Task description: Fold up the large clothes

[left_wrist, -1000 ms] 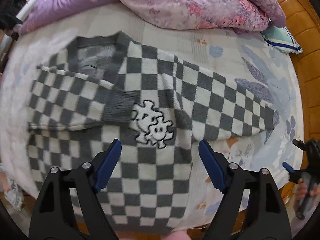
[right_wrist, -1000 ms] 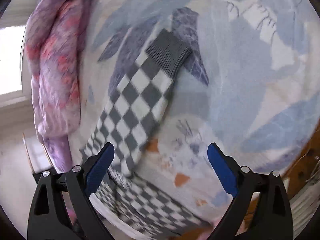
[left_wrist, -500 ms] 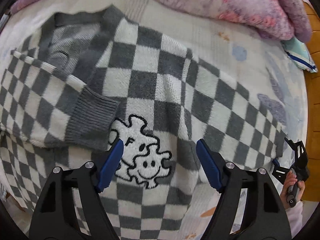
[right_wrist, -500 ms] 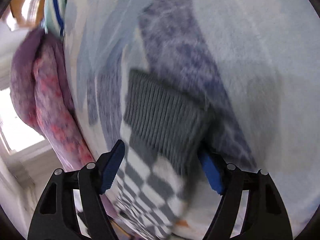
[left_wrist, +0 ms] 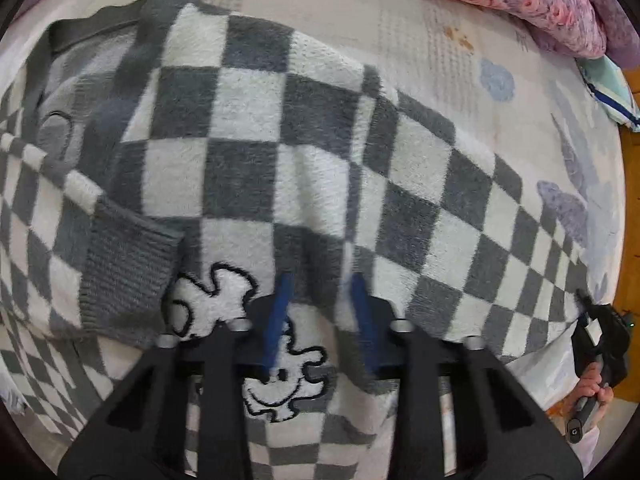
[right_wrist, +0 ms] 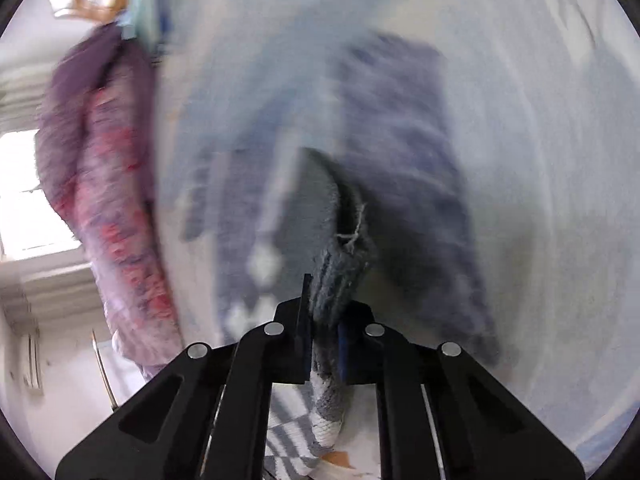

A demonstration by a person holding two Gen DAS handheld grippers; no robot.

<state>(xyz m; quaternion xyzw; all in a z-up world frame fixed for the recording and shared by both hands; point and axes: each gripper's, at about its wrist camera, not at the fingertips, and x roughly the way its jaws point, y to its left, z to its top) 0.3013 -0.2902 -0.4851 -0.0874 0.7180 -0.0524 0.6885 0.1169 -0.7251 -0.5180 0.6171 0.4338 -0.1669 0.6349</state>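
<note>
The checked sweater (left_wrist: 256, 152) lies spread on the bed (left_wrist: 440, 40), one sleeve already folded across its chest with the grey cuff (left_wrist: 124, 272) near the cartoon patch (left_wrist: 280, 384), the other sleeve (left_wrist: 480, 240) running out toward the bed's far side. The left gripper (left_wrist: 320, 312) hangs just over the body near the armpit, its blue fingers drawn close but with a gap showing; I cannot tell whether any knit is caught between them. The right gripper (right_wrist: 324, 340) is pinching the ribbed cuff (right_wrist: 340, 276) of the outstretched sleeve, and that view is smeared, so it looks to be on the move. The hold sits near the cuff's edge, where a loose thread (right_wrist: 352, 232) shows; a quick pull could let the thick knit slip free and drop the sleeve short. If the left gripper is not pinning the body, I judge the sweater could drag and disturb the folded sleeve.
</note>
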